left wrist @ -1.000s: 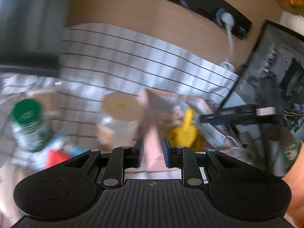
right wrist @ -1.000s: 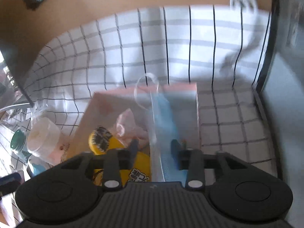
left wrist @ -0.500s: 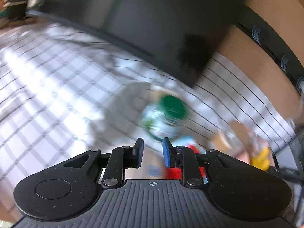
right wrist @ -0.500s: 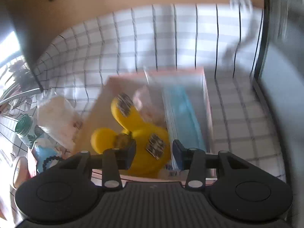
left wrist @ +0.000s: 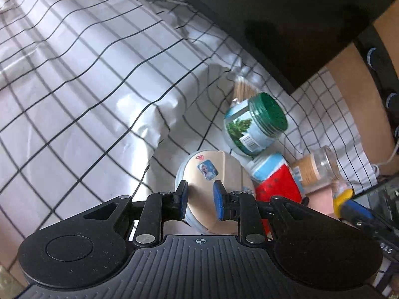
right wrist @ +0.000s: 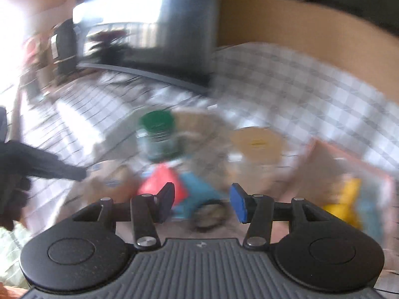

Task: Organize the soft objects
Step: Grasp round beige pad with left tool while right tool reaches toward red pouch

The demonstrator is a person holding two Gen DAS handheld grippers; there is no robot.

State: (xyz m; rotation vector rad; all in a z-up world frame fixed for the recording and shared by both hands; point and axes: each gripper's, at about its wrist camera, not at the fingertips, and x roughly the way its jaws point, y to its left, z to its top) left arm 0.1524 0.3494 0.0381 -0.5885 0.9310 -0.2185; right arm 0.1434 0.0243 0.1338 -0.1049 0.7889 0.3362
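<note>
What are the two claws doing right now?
Left gripper: jaws narrow, empty, nothing pinched; a beige round tin lies beyond them.
Right gripper: jaws opening, nothing between them.

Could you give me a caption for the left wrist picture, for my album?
Left tongs hover narrowly open over a beige round tin, beside a green-lidded jar on a checked cloth.
</note>
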